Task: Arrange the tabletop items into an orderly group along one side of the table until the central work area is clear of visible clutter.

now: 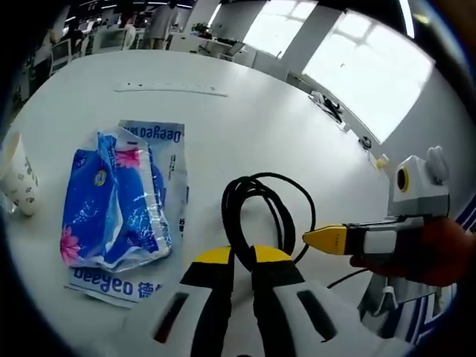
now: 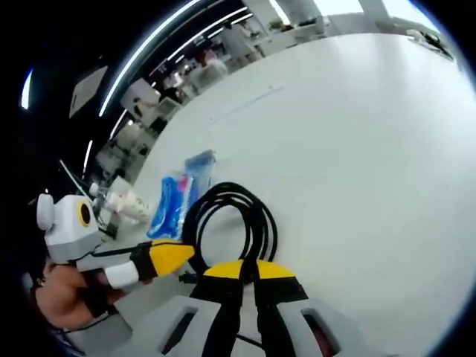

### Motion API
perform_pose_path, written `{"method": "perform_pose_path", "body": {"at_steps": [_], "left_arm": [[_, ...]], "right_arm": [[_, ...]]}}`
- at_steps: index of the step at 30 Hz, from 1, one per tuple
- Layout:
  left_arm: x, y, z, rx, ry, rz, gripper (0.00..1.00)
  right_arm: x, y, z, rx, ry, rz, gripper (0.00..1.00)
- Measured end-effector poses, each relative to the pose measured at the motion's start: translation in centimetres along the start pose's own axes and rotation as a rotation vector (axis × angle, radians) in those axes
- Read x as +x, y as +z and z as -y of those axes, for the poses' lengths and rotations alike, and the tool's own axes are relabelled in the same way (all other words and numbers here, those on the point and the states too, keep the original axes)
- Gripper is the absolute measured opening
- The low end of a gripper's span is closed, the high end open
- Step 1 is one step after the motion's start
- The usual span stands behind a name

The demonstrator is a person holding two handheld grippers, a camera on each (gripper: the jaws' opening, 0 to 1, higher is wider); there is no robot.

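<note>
At the near edge of the white table (image 1: pixel 245 119), the left gripper (image 1: pixel 243 255) and right gripper (image 2: pixel 248 269) each pinch the coiled black cable (image 1: pixel 260 212) between narrow jaws. A blue tissue pack (image 1: pixel 115 201) lies just beside it, a paper cup (image 1: pixel 18 178) farther off.

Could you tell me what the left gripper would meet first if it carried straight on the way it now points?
Most likely the coiled black cable: the left gripper has its jaws at the coil's near edge, possibly touching already. Beyond it lies bare white table.
</note>
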State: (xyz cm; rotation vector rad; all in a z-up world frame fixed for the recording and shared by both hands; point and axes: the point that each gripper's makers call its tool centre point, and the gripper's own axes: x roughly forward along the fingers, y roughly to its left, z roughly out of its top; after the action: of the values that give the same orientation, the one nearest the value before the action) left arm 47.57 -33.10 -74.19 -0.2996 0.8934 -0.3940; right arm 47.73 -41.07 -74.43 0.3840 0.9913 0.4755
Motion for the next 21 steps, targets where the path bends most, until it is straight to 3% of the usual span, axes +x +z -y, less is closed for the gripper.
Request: {"method": "perform_pose_path", "body": {"at_steps": [7,21], "left_arm": [[0.2,0.4,-0.7,-0.007,0.025,-0.01,0.05],[0.7,-1.1,-1.8,0.011,0.061,-0.075,0.11]], "right_arm": [[0.8,0.5,-0.3,-0.012,0.015,-0.014,0.01],[1.8,0.4,-0.3,-0.005,0.009,-0.051,0.03]]}}
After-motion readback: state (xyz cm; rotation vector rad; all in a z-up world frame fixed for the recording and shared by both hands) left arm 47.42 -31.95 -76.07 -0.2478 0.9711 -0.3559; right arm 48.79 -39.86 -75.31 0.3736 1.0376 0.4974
